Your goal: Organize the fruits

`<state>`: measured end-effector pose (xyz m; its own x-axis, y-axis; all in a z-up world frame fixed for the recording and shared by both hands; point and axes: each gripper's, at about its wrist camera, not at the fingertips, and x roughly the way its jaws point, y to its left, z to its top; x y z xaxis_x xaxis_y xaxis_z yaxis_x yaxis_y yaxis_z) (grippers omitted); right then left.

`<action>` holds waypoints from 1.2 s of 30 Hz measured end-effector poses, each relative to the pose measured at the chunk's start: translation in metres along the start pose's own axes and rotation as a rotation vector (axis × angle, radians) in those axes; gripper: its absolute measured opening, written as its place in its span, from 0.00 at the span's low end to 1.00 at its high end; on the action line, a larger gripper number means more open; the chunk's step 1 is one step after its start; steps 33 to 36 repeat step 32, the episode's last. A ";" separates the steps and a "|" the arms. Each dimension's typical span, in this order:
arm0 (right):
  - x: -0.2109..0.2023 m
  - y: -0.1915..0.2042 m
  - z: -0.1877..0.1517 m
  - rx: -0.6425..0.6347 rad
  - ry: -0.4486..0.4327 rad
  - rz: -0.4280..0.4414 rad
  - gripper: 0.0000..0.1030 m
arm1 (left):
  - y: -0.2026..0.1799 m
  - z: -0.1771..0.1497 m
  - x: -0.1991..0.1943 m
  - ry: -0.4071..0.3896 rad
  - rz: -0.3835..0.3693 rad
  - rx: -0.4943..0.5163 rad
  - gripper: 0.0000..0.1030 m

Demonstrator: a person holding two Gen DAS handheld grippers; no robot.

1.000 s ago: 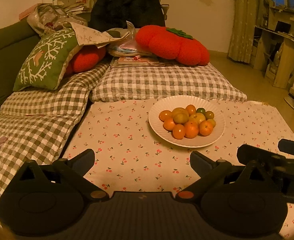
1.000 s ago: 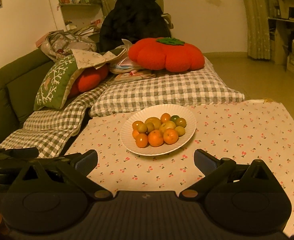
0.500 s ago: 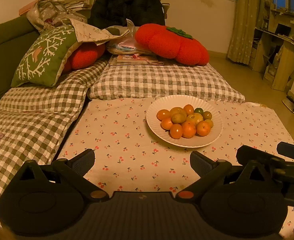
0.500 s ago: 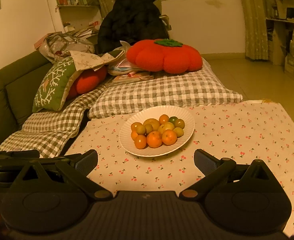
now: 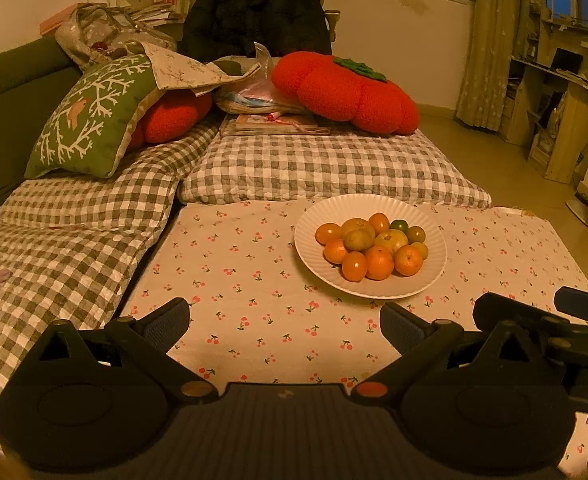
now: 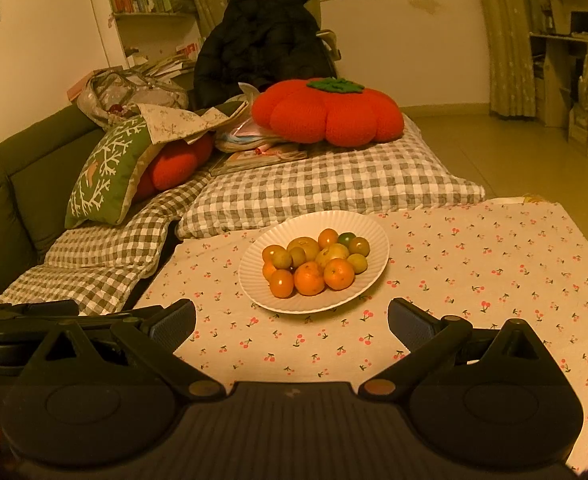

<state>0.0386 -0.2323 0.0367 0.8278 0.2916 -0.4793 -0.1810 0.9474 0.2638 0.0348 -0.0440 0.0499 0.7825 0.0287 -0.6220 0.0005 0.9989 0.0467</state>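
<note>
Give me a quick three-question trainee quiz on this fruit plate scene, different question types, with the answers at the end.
1. True or false: the left tongs are shut on a fruit.
2. Multiple choice: the fruits lie A) loose on the cherry-print cloth, B) piled on the white plate, C) on the checked cushion.
3. Fill in: the right tongs stand ____ with nothing between the fingers.

Key: 1 false; 2 B; 3 open.
</note>
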 end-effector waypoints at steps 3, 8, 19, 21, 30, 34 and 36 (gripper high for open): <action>0.000 0.001 0.000 0.004 -0.001 0.000 1.00 | 0.001 0.000 0.000 -0.001 0.001 -0.003 0.91; 0.000 0.001 0.000 0.006 -0.001 0.002 1.00 | 0.001 0.001 0.000 0.002 -0.003 -0.007 0.91; 0.000 0.002 0.000 0.007 -0.003 -0.001 1.00 | 0.000 0.000 -0.001 0.001 -0.004 -0.009 0.91; 0.000 0.002 -0.001 0.006 -0.003 -0.001 1.00 | 0.000 -0.001 -0.001 0.001 -0.004 -0.011 0.91; 0.000 0.003 -0.001 0.008 -0.003 -0.002 1.00 | -0.001 -0.002 -0.001 -0.003 0.004 -0.004 0.91; 0.000 0.003 -0.001 0.008 -0.003 -0.003 1.00 | -0.001 -0.002 0.000 -0.002 0.004 -0.005 0.91; 0.000 0.003 -0.001 0.008 -0.003 -0.003 1.00 | -0.001 -0.002 0.000 -0.002 0.004 -0.005 0.91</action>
